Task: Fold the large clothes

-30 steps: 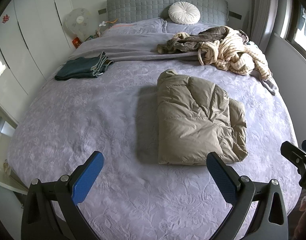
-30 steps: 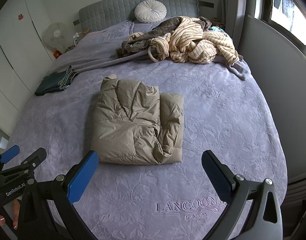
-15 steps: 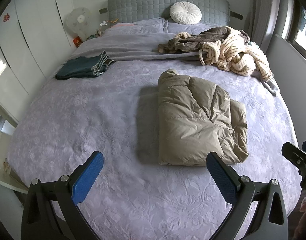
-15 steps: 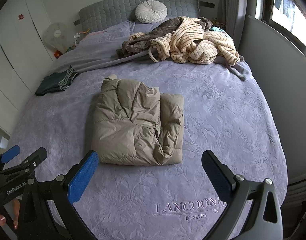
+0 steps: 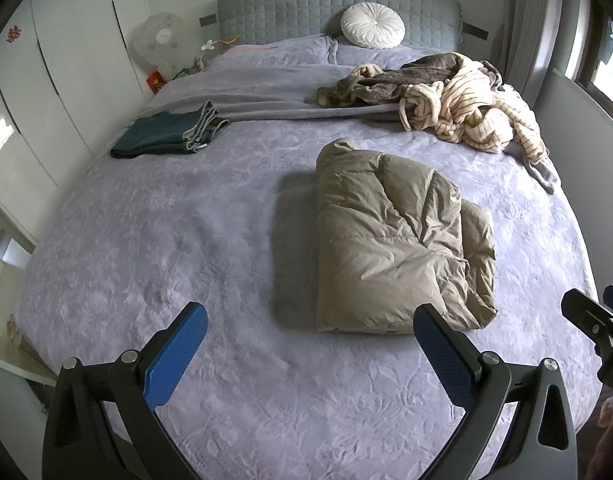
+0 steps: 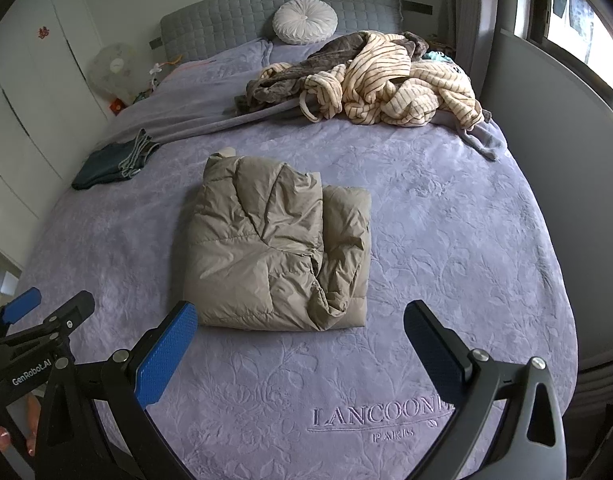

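1. My left tool (image 5: 310, 332) hangs above the near end of the lavender embossed bedspread (image 5: 146, 240), its blue pads spread wide apart and holding nothing.
2. My right tool (image 6: 300, 330) is the same: pads wide apart, empty, above the bedspread's embroidered lettering.
3. The puffy khaki down jacket (image 6: 274, 240) lies folded into a thick bundle at mid-bed, at 12 o'clock from the right tool and 1 o'clock from the left, apart from both.
4. I judge this one folded; the heap of cream striped and brown fleece garments (image 6: 378, 80) at 1 o'clock, near the headboard, looks next.
5. Risks: the slippery padded bundle could spring open if I brush it while reaching over, and a pinch into the tangled heap may lift several garments together.
6. The folded dark teal garment (image 5: 166, 136) at 10 o'clock sits close to the bed's edge; dragging cloth that way could push it off.
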Demonstrator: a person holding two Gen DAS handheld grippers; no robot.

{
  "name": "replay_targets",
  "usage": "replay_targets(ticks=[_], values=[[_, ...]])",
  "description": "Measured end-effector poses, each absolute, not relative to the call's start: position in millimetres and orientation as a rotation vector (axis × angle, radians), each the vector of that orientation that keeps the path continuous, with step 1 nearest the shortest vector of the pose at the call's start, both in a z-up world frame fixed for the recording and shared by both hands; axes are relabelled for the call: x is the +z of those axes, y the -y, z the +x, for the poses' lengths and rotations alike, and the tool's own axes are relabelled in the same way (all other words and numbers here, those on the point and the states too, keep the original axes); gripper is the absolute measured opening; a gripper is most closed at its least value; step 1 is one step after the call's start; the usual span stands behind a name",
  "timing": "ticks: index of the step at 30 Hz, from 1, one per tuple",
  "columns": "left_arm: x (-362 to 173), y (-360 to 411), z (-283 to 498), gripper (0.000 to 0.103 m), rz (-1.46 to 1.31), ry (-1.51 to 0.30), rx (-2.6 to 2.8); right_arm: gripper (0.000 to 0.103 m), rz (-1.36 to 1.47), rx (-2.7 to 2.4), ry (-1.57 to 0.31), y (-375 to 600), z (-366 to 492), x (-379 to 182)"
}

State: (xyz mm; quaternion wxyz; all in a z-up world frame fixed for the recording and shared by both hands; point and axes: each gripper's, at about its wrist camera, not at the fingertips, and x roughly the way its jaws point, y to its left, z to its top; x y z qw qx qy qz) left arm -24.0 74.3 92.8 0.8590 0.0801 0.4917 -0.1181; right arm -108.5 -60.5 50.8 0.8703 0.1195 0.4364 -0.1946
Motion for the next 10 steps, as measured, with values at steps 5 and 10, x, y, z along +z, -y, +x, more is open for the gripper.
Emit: replay_targets(ticks=[5,10], values=[[94,-73,-24,0.103,0.17,-1.022,-0.248,0.103,0.252,-0.41,-0.912,60,-108,50],[96,-64,-26,0.103,0.173,-1.023,-0.249,0.103,0.251,-0.409,-0.912,61,-108,51]])
